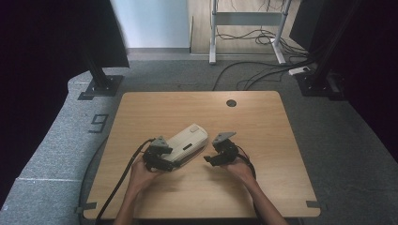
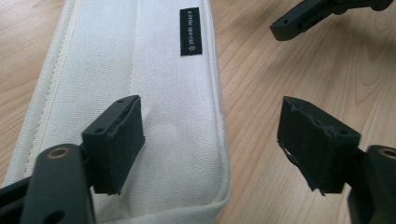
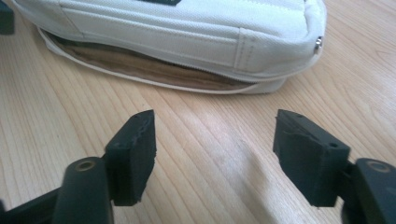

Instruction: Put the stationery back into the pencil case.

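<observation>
While both grippers stand released, the white pouch [image 1: 187, 143] lies apparently untouched between them.

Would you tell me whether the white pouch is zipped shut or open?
Open: the white pouch gapes along its lower edge, baring a tan lining.

A wooden table [image 1: 263, 187] seen from above. A cream fabric pouch [image 1: 187, 142] lies slantwise near its middle. A person's left gripper [image 1: 165, 157] sits at the pouch's near end; the right gripper [image 1: 211, 158] rests just beside the pouch, apart from it. Grey carpet [image 1: 338, 140] surrounds the table.
</observation>
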The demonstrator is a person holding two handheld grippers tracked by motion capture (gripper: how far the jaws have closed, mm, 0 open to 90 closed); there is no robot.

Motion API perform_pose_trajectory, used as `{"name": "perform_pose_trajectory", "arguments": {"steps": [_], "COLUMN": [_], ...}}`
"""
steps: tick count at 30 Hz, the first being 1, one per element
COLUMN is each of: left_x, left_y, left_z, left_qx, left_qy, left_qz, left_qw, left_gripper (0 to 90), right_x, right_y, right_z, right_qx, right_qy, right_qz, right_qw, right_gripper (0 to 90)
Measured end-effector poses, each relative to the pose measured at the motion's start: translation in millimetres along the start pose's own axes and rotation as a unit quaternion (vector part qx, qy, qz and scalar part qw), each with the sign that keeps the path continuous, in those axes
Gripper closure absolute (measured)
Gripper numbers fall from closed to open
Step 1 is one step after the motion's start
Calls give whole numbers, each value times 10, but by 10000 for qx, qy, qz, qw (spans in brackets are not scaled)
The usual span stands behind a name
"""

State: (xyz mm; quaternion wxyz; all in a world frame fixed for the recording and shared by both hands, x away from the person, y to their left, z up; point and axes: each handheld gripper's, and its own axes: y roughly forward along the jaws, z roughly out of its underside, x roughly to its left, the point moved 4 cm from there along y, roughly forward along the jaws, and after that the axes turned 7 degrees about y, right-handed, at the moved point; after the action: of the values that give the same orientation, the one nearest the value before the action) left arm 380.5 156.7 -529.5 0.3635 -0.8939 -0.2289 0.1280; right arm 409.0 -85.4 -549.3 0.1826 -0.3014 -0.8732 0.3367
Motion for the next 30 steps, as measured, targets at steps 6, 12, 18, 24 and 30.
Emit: {"name": "perform_pose_trajectory", "arguments": {"steps": [6,12,18,24,30], "left_x": [-55,-60,-79,-71,-61], "left_y": [-60,-112,-225,-329,-429], "left_z": [-7,22,42,108,189], "left_qx": [46,108,5,31,35], "left_qy": [89,130,190,221,198], "left_qz": [2,-112,-202,-311,-454], "left_qw": [9999,9998,9996,9993,9988], "left_gripper": [182,146,130,73,37], "right_x": [-6,-21,-46,-54,-78], "right_y": [-84,-181,-312,-443,-559], "right_z": [51,91,128,179,247], "right_qx": [2,-15,-80,-133,-160], "right_qy": [-3,63,96,92,96], "right_qz": [54,111,187,251,363], "right_qw": [10000,9999,9997,9996,9992], "right_gripper": [226,157,136,118,84]}}
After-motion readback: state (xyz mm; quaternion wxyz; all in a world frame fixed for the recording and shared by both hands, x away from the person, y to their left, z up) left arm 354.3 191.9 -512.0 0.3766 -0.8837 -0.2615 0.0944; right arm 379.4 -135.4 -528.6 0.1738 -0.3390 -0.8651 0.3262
